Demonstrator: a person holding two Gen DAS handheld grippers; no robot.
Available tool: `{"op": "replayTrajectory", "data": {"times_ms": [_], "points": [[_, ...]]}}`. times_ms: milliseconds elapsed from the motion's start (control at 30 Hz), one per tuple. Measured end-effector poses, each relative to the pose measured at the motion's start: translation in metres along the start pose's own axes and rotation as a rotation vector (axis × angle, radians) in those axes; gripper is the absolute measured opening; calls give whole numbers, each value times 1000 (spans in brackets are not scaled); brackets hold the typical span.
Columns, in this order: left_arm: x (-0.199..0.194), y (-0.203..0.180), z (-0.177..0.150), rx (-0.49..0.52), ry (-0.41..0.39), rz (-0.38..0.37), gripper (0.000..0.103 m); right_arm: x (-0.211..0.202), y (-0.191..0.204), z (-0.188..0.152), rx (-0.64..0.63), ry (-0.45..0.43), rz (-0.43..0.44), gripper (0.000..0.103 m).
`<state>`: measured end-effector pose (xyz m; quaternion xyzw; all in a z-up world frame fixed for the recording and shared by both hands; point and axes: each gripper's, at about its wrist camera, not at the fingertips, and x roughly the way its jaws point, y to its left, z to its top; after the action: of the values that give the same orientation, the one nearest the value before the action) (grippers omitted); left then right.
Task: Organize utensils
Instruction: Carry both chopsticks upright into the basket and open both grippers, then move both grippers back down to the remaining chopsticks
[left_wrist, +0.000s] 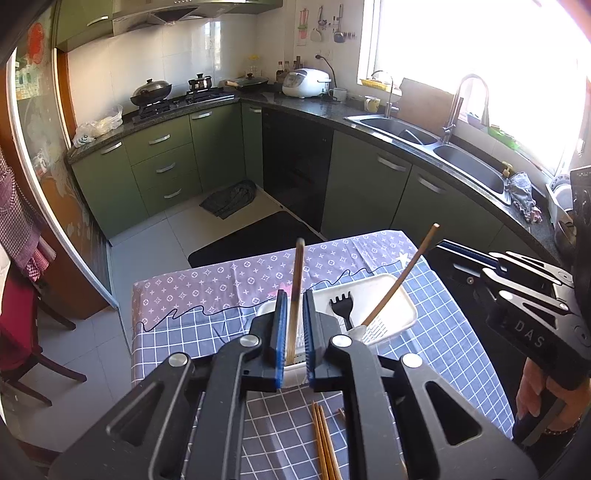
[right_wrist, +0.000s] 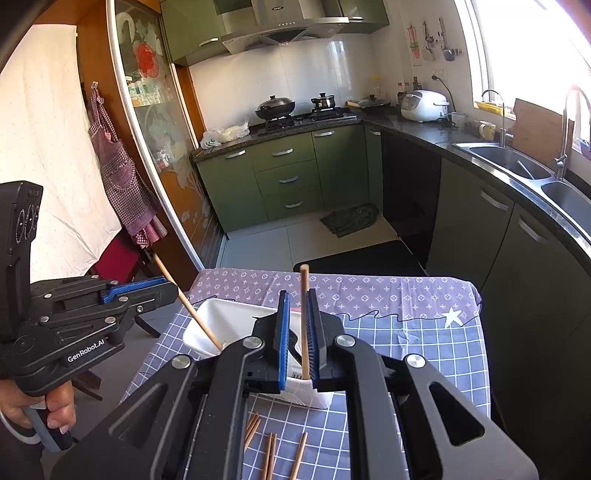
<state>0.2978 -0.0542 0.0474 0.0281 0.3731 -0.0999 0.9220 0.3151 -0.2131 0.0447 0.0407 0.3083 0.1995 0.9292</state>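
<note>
Chopsticks, counted: two are held, one in each pair of tongs, and more lie loose on the desk (right_wrist: 424, 354) in front of the tray. Of the loose chopsticks (right_wrist: 271, 456) at least five show in the right wrist view; part of the group is hidden under the tongs, so no exact total. Left tongs (left_wrist: 294, 328) are pressed together on one dark brown chopstick (left_wrist: 297, 280), which stands nearly upright between the blue pads, its lower end down in the white tray (left_wrist: 402, 306). Right tongs (right_wrist: 298, 332) likewise pinch one lighter chopstick (right_wrist: 304, 295), upright, its lower end at the slotted near end of the tray. One black fork (left_wrist: 341, 306) lies in the tray, just right of the left tongs. One white tray sits on the desk, which wears a cloth of blue checks and purple pattern. Both tongs hang over the tray's near end, close beside each other. A hand (right_wrist: 55, 410) grips the left handle, and a hand (left_wrist: 543, 402) grips the right.
</note>
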Motion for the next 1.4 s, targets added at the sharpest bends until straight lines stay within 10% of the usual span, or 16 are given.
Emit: {"op": "replayTrajectory", "data": {"times_ms": [267, 867, 1400], "points": [[-52, -11, -18, 29, -41, -1, 29, -83, -2, -29, -11, -81, 19, 20], [63, -15, -169, -25, 512, -57, 29, -27, -55, -216, 82, 321, -43, 41], [99, -30, -170, 35, 602, 8, 27, -21, -64, -219, 139, 327, -14, 42]]}}
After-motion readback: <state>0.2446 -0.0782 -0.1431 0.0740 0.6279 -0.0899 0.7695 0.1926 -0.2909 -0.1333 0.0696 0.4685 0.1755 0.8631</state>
